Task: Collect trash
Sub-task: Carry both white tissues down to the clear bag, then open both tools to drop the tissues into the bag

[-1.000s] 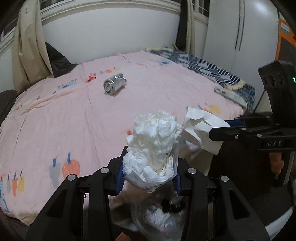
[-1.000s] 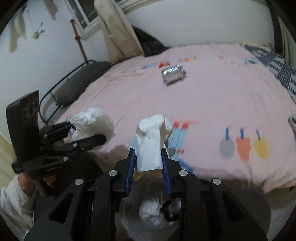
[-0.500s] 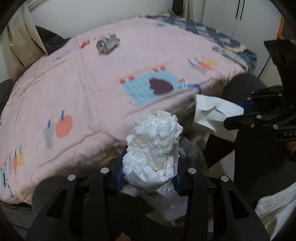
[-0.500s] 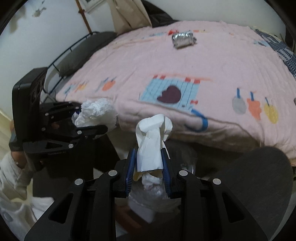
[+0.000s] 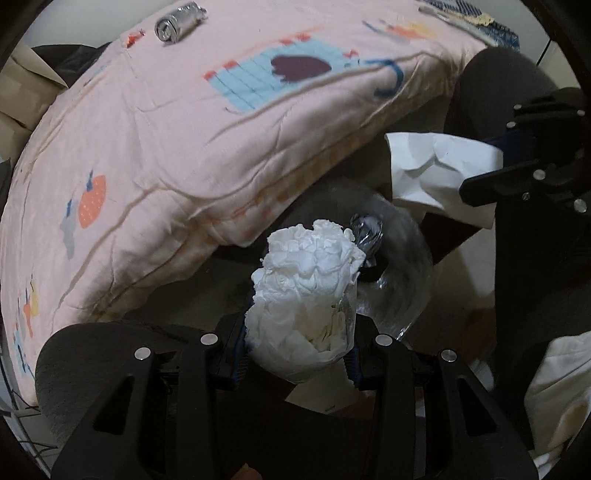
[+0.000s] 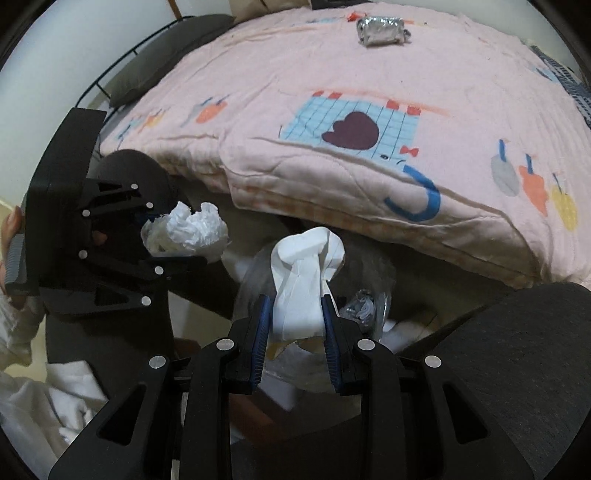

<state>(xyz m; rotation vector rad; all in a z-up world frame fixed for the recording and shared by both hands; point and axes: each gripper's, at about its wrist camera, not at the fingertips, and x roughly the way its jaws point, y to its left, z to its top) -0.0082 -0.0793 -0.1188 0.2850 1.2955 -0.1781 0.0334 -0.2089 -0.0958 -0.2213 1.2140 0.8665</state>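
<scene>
Left wrist view: the left gripper point(image 5: 297, 354) points steeply down, its jaws pinching a crumpled tissue wad point(image 5: 306, 291) that bulges above the pads.
Right wrist view: the right gripper point(image 6: 295, 328) has its jaws pressed on a folded paper napkin point(image 6: 306, 277), which stands up between the blue pads point(image 6: 261, 325).
Bag: a clear plastic bag point(image 5: 395, 266) hangs below both grippers, beside the bed point(image 5: 166, 147); a foil scrap point(image 5: 365, 232) and some white scraps already lie inside it.
Why held so: both pieces are carried nose-down over the bag mouth, probably so that each can drop straight in once the grip is let go.
Wad against jaws: gripped low on its body, most of it free above the pads; it sits over the near rim of the bag.
Napkin against jaws: clamped at its lower half, its twisted top free; the bag opening lies just behind and below it.
Grippers to each other: near, side by side, not touching.
Left to collect: a foil roll point(image 6: 380, 29) lies far up the bed, well apart from both grippers.
Judgement: the drop seems the step in hand; the thin bag may shift, so the release calls for care.
</scene>
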